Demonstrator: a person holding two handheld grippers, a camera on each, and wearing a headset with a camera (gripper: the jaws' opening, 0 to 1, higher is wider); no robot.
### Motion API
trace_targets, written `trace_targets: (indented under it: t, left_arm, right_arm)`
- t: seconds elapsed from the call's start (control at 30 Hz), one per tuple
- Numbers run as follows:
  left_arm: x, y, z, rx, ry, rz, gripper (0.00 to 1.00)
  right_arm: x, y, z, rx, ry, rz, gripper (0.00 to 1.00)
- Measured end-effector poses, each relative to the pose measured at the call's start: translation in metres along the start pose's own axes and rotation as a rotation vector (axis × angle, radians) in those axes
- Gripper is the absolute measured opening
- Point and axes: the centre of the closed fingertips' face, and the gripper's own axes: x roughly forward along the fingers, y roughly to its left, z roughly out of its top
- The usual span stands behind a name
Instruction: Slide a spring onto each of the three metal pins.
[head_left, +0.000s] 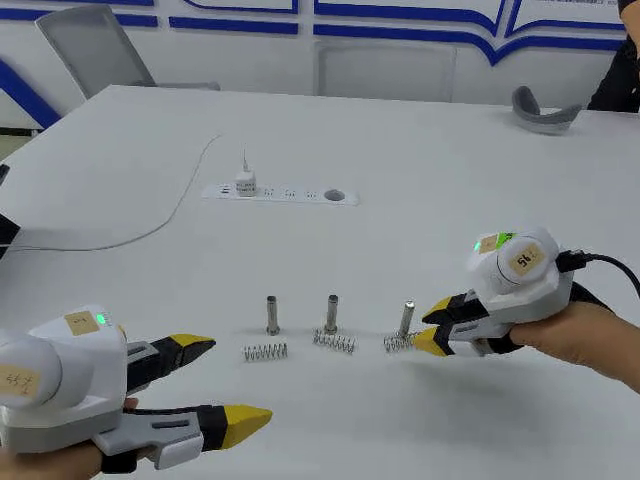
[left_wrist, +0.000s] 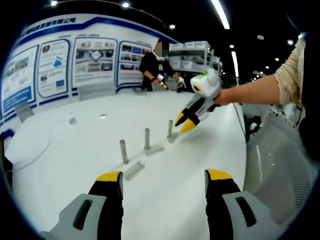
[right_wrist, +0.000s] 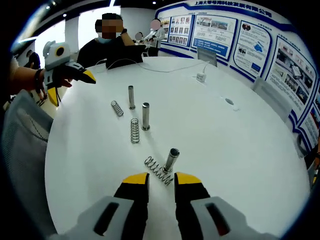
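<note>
Nearest us, our left gripper (head_left: 240, 378) hovers empty, its yellow-tipped jaws wide apart. Three short steel pins (head_left: 331, 312) stand upright in a row on the white table (head_left: 420, 170), a coiled wire spring (head_left: 334, 342) lying flat beside each base. Our right gripper (head_left: 420, 332), jaws narrowly parted, sits just beside the rightmost spring (head_left: 397, 343). Beyond lies a white power strip (head_left: 280, 192).

The table (head_left: 420, 160) is plain white. The three pins (head_left: 331, 312) are grey metal with a dull shine, and the springs (head_left: 265, 351) are a lighter silver. The left gripper (head_left: 238, 380) and the right gripper (head_left: 425, 330) both have a white body, black jaws and yellow tips. Each one carries a small green light and a beige label. The power strip (head_left: 280, 193) is white. The wall (head_left: 250, 55) is white with blue stripes, and the chair (head_left: 95, 50) is grey.
</note>
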Motion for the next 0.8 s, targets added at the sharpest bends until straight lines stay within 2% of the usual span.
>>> trace_targets:
  t: [0.17,0.63,0.8]
  left_arm:
    - [0.005,-0.003,-0.002,-0.001,0.008,-0.009,0.67]
    - [0.01,-0.001,-0.007,-0.023,0.01,-0.004,0.67]
    - [0.01,-0.001,-0.007,-0.028,0.012,0.001,0.67]
  right_arm:
    - [0.004,-0.002,-0.003,-0.011,0.01,0.018,0.21]
    - [0.02,-0.002,-0.012,-0.032,0.043,0.07,0.2]
    - [0.02,-0.001,-0.017,-0.023,0.054,0.082,0.18]
